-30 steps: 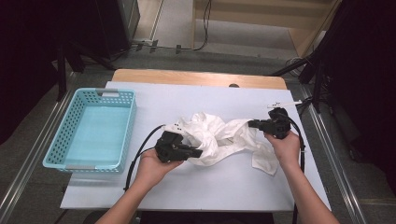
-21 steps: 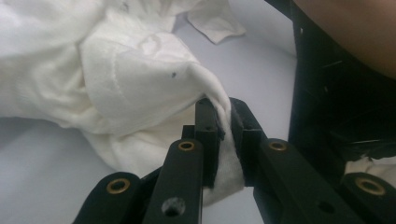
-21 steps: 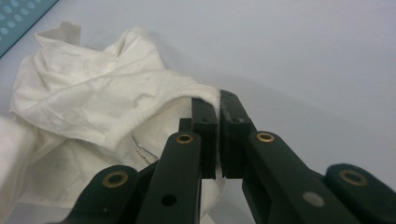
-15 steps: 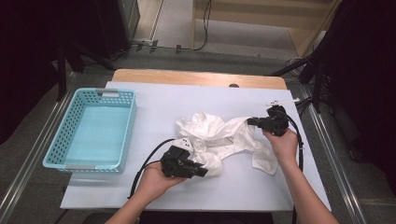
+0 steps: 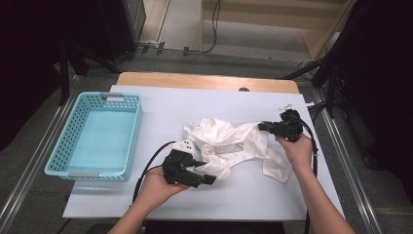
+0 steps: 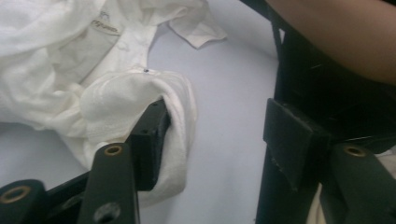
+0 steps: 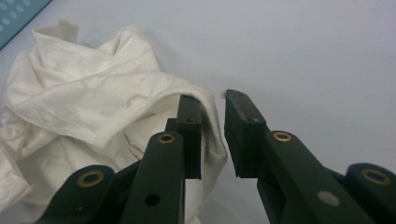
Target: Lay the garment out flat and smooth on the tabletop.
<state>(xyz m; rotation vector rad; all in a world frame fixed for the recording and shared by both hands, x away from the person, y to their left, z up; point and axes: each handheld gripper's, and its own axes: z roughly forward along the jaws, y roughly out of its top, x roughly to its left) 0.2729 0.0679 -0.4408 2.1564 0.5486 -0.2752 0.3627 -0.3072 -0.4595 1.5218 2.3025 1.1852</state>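
Note:
A crumpled white garment (image 5: 229,141) lies on the white table (image 5: 195,107), right of centre. My left gripper (image 5: 207,178) lies at its near left corner. In the left gripper view, the left gripper (image 6: 219,112) has just been opening; a hem of the garment (image 6: 107,98) drapes over one jaw and the other stands well apart. My right gripper (image 5: 263,126) is at the garment's far right end. In the right gripper view, the right gripper (image 7: 212,98) has also just been opening; a fold of the garment (image 7: 93,102) hangs loosely in the narrow gap.
A light blue basket (image 5: 134,139) with nothing in it stands at the table's left. A wooden strip (image 5: 204,80) runs along the far edge. Bare tabletop stretches beyond the garment and along the near edge. The left gripper's cable (image 5: 151,163) loops toward the near edge.
My left hand drew a little toward the near edge, dragging the garment's corner with it. Both grippers' jaws have parted from their grip on the cloth. The right hand stayed in place.

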